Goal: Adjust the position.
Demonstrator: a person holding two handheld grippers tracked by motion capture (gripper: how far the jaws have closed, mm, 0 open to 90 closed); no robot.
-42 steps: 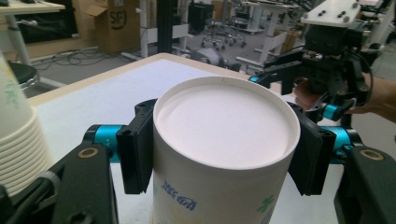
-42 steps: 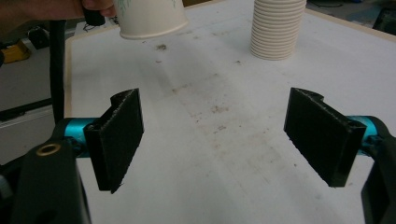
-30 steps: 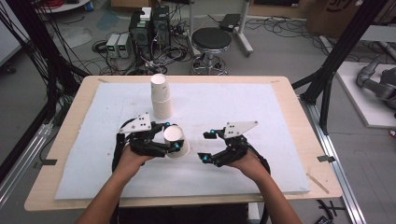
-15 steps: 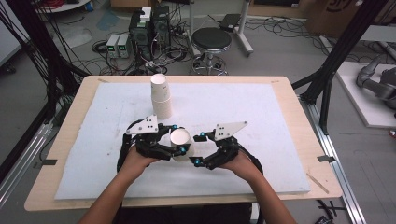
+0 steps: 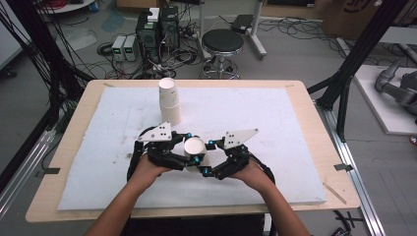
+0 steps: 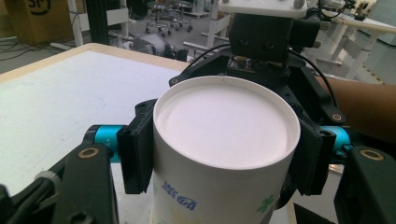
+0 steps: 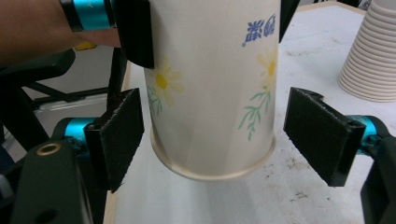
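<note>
Your left gripper (image 5: pixel 189 156) clamps upturned paper cup (image 5: pixel 194 149) near base. Your right gripper (image 7: pixel 212 135) stands wide, pads (image 7: pixel 122 135) flanking cup rim, not touching. Cup stack (image 5: pixel 169 101) behind.

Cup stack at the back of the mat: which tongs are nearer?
Left. The left tongs, shut on the upside-down paper cup, sit just in front of the cup stack. The right tongs, open around that cup's rim end, lie further right.
</note>
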